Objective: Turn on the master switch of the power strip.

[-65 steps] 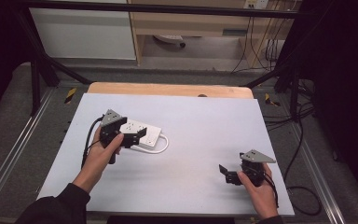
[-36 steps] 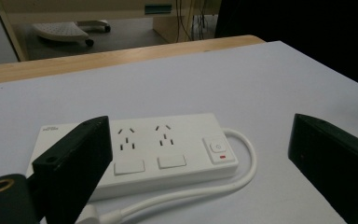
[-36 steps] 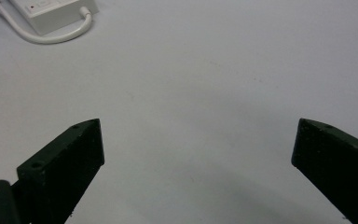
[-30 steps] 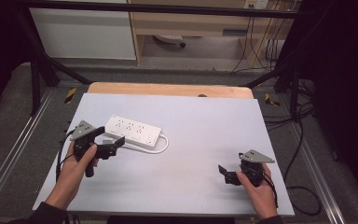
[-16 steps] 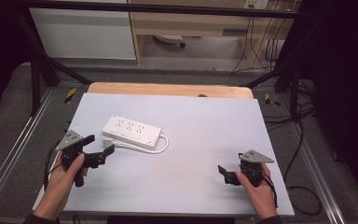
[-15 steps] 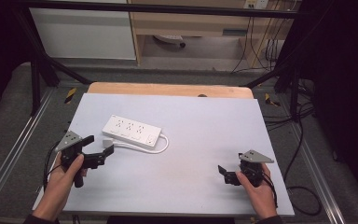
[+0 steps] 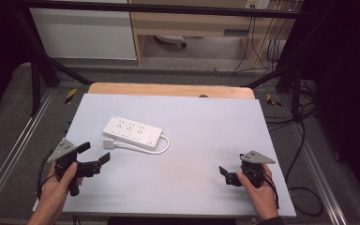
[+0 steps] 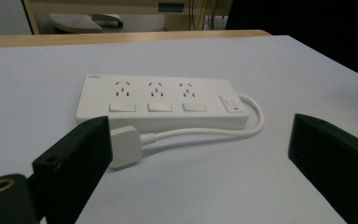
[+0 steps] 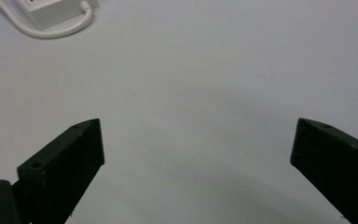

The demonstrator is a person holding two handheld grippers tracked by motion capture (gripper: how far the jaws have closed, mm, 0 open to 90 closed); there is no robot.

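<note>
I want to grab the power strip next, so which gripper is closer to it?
Left. The left gripper sits open just short of the power strip, near its plug; the right gripper is across the table.

The left gripper (image 7: 93, 154) sits at about eight o'clock in the high view, held in the left hand (image 7: 58, 180), whose forearm comes in from the bottom edge. Its jaws stand wide apart and point toward two o'clock, holding nothing. The right gripper (image 7: 226, 174) sits at about four o'clock, gripped by the right hand (image 7: 258, 187), its grey three-cornered plate on top. Its jaws point toward nine o'clock; in the right gripper view (image 9: 193, 163) they gape wide apart with nothing between them.
</note>
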